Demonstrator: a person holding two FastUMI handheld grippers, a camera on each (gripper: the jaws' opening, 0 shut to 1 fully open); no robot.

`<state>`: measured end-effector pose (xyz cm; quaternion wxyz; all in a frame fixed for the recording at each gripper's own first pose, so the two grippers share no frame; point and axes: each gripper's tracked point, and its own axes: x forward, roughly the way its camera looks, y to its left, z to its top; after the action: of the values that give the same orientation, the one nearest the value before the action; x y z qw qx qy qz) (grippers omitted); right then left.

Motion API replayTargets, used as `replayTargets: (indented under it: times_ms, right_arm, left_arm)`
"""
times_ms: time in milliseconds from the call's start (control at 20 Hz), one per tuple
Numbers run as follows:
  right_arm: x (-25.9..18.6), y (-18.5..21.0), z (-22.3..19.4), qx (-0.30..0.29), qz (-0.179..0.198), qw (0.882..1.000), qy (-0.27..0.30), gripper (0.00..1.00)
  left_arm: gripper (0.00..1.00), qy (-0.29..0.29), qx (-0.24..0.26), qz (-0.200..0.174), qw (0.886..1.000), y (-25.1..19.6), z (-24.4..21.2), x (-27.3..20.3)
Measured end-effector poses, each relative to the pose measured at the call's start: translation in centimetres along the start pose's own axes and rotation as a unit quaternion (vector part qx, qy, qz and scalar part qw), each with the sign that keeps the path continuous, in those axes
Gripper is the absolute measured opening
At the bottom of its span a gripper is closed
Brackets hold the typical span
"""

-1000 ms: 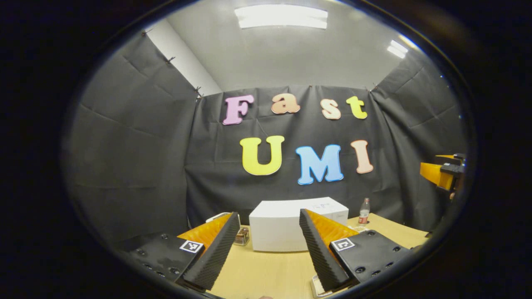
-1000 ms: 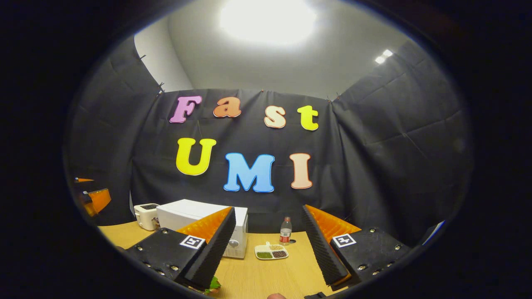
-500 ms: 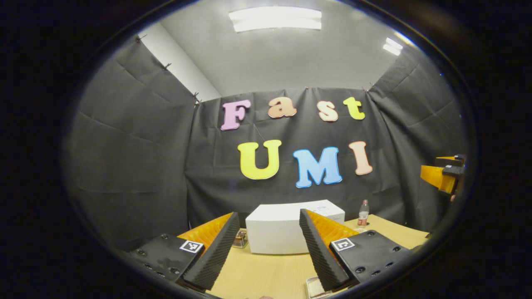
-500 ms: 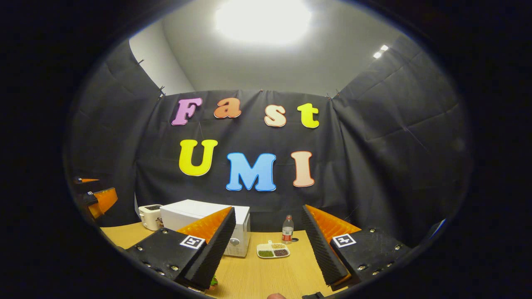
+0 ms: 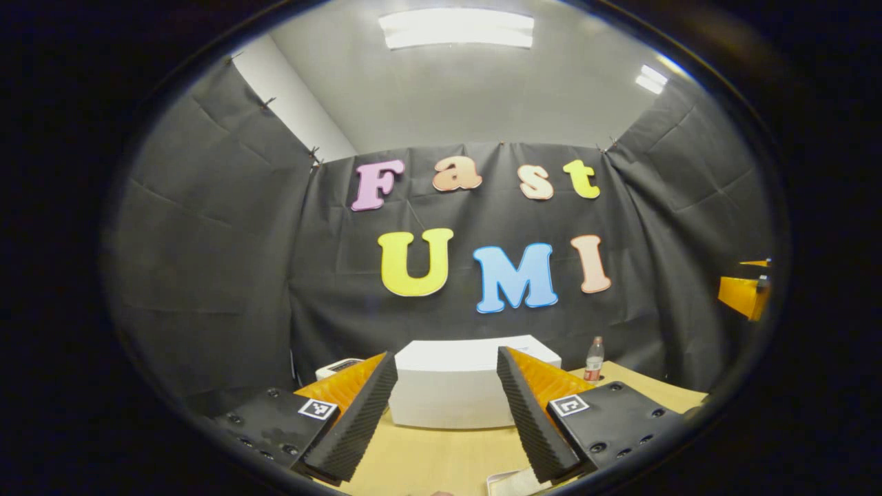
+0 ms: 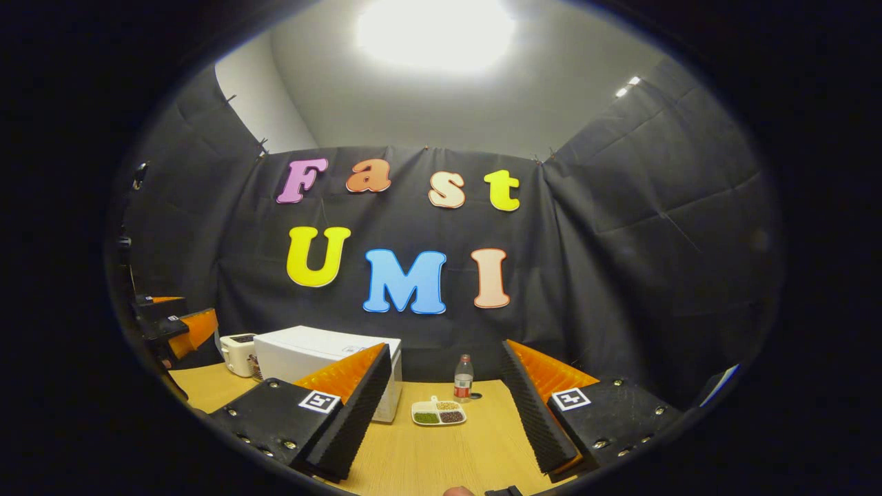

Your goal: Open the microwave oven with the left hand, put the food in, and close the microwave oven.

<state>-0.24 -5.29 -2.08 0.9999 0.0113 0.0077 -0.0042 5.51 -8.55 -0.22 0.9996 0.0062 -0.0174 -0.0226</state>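
Note:
The white microwave (image 5: 448, 386) stands shut at the back of the wooden table (image 5: 441, 461), straight ahead of my left gripper (image 5: 444, 420), which is open, empty and well short of it. A white plate edge (image 5: 506, 482) peeks out at the bottom beside the right finger. In the right gripper view the microwave (image 6: 310, 355) sits to the left, partly behind the left finger. My right gripper (image 6: 444, 420) is open and holds nothing. The left gripper (image 6: 179, 327) shows at the far left, and the right gripper (image 5: 744, 293) at the far right of the left gripper view.
A white toaster (image 6: 238, 353) stands left of the microwave, also visible as the toaster (image 5: 337, 365). A small bottle (image 6: 463, 379) and a divided dish of beans (image 6: 438, 412) sit right of the microwave. Black cloth walls enclose the table (image 6: 441, 455).
The microwave has slid left in both views and lower in the left one. A green item at the bottom of the right gripper view has dropped out of sight. Both grippers stay open.

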Motion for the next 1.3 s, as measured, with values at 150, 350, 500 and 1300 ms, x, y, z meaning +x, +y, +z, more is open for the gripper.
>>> replayTargets:
  times_ms: [150,350,500,1300]
  right_arm:
    - [0.7,-0.6,-0.2,0.003,-0.026,1.0,0.005,0.95]
    - [1.8,-1.4,-0.3,-0.002,-0.063,0.998,0.005,0.95]
    - [2.3,-2.0,-0.7,-0.009,-0.091,0.996,0.01,0.95]
    - [3.1,-4.1,-4.9,-0.065,-0.215,0.97,0.089,0.96]
  left_arm:
    - [0.98,0.003,0.001,-0.02,1.0,-0.8,-1.3,3.3]
    - [0.99,0.015,0.002,-0.054,0.998,-2.8,-3.7,7.8]
    - [0.99,0.032,-0.004,-0.083,0.996,-4.4,-6.1,10.8]
    - [0.99,0.139,-0.011,-0.196,0.971,-14.5,-19.7,23.4]
